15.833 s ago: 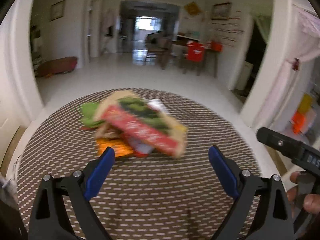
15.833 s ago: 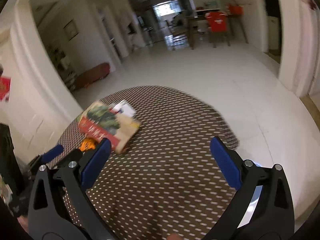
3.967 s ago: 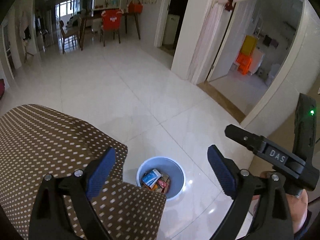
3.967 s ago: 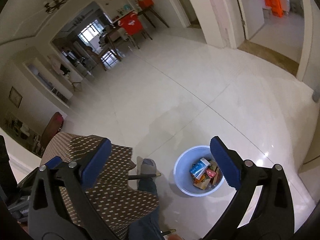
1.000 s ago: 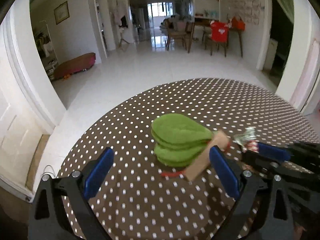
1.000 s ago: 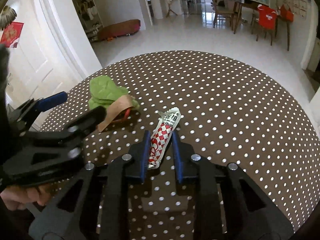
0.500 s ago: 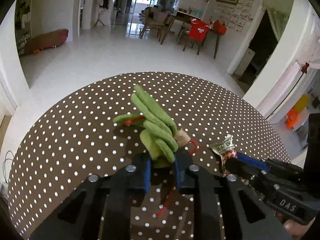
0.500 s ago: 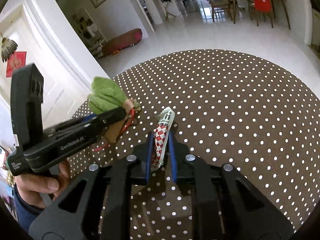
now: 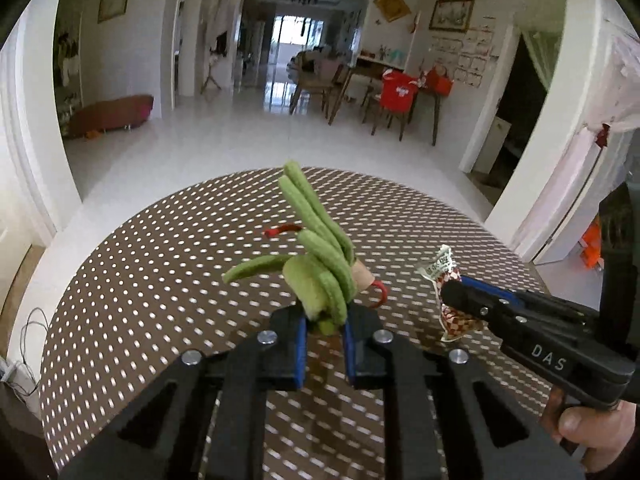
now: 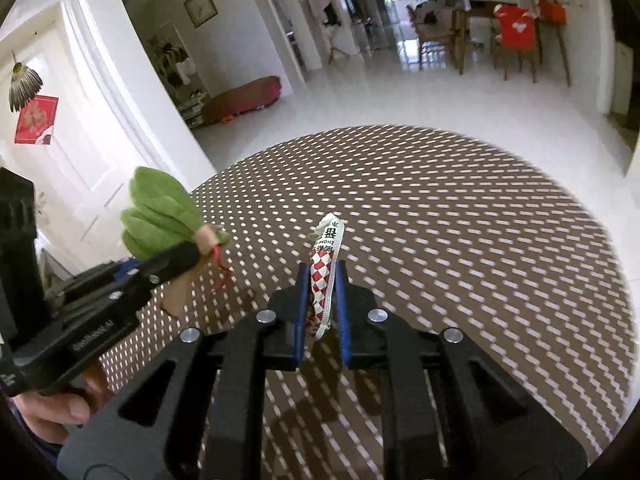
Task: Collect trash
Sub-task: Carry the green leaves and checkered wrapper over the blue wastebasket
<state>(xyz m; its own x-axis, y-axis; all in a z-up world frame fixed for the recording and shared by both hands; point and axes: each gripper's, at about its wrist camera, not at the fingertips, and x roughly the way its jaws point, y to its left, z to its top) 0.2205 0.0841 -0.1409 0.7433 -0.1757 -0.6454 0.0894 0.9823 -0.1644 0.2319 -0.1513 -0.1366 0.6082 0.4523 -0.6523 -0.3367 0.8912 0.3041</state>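
My left gripper is shut on a green felt leaf bundle with a tan band and a red string, held up above the dotted brown tablecloth. From the right wrist view, the same green bundle sits at the left in the left gripper. My right gripper is shut on a red-and-white checked wrapper that sticks up between the blue pads. In the left wrist view the wrapper and the right gripper show at the right.
The round table fills the foreground in both views, with white tiled floor beyond it. A dining table with chairs and a red cloth stands far back. A person's hands hold the gripper handles.
Both grippers have lifted with their loads: the green bundle and the checked wrapper have left the tablecloth and hang above it. The left jaws closed from wide open onto the bundle.
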